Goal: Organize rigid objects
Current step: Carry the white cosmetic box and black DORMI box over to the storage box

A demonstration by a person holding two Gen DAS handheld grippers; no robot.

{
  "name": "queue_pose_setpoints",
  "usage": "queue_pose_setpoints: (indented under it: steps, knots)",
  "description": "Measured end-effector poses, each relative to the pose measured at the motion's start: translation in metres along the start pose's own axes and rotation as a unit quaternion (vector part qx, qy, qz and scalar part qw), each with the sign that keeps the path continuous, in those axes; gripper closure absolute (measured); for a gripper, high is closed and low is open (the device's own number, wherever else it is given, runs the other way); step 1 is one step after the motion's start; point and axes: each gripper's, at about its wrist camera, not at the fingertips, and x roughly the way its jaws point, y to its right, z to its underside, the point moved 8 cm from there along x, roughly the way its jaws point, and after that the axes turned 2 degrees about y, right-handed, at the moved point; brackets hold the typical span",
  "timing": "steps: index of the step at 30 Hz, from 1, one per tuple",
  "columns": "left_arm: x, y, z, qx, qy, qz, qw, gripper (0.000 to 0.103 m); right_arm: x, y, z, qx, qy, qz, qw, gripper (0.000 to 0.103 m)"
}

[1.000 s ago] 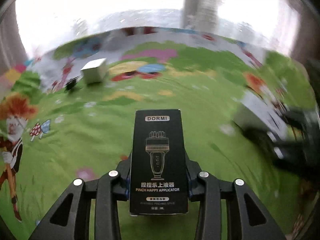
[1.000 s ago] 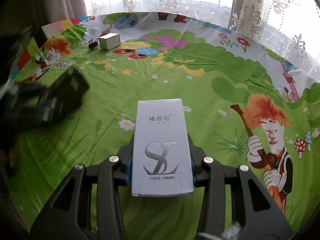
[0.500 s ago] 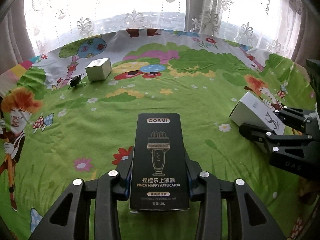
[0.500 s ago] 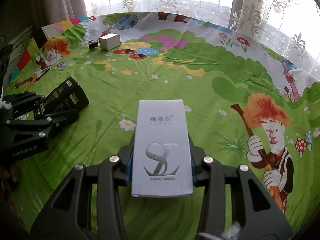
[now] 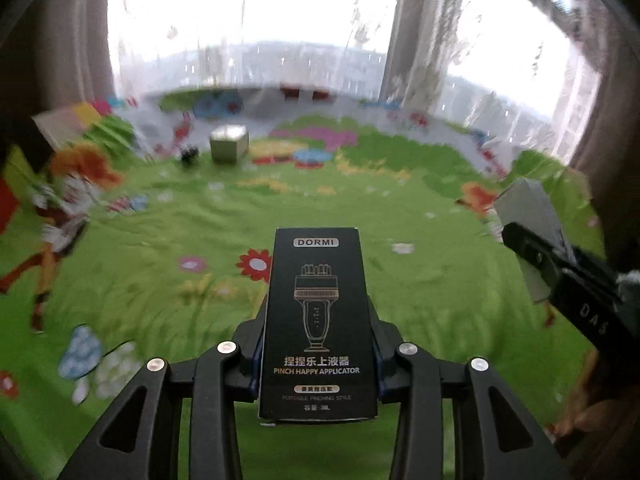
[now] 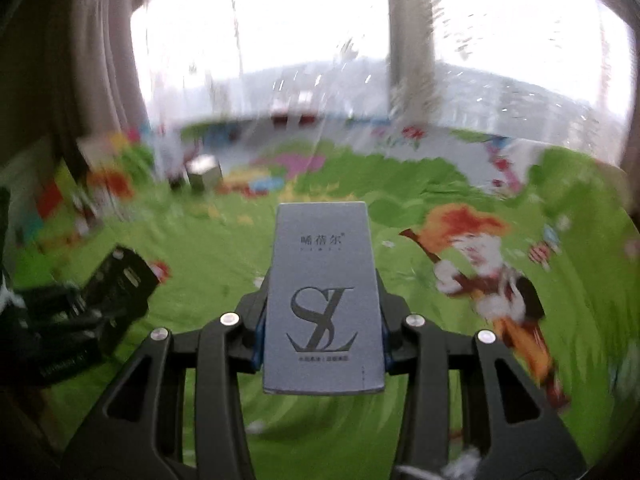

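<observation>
My left gripper [image 5: 318, 344] is shut on a black DORMI box [image 5: 318, 320] and holds it above the green cartoon cloth [image 5: 160, 240]. My right gripper [image 6: 322, 320] is shut on a grey-white box with an SL logo [image 6: 323, 300], also above the cloth. The right gripper and its box [image 5: 528, 216] show at the right edge of the left wrist view. The left gripper and the black box [image 6: 120, 280] show at the left of the right wrist view. A small white box [image 5: 229, 143] sits far back left, also in the right wrist view [image 6: 205, 172].
A small black object [image 5: 189, 155] lies just left of the small white box. Lace curtains and a bright window [image 5: 280, 32] stand behind the cloth. Both views are motion-blurred.
Both grippers have tilted up and moved, so more window and curtain shows and the views are blurred. Both boxes stay gripped.
</observation>
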Motion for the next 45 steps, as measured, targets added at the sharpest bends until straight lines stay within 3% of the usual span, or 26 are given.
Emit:
queue_pose_setpoints:
  steps: [10,19,30,45]
  knots:
    - [-0.1,0.007,-0.029,0.021,0.13,-0.025,0.991,0.063,-0.104,-0.021,-0.018,-0.008,0.129,0.013,0.992,0.058]
    - [-0.146,0.011,-0.04,0.021,0.197,-0.037,0.9795,0.063,-0.165,-0.04,-0.046,-0.023,0.236,0.013,0.971,0.057]
    - [-0.195,-0.015,-0.04,-0.004,0.258,-0.063,0.9641,0.063,-0.191,-0.077,-0.059,-0.05,0.278,-0.011,0.959,0.057]
    - [-0.251,-0.084,-0.016,-0.052,0.304,-0.125,0.9429,0.063,-0.223,-0.177,-0.064,-0.124,0.335,-0.089,0.93,0.057]
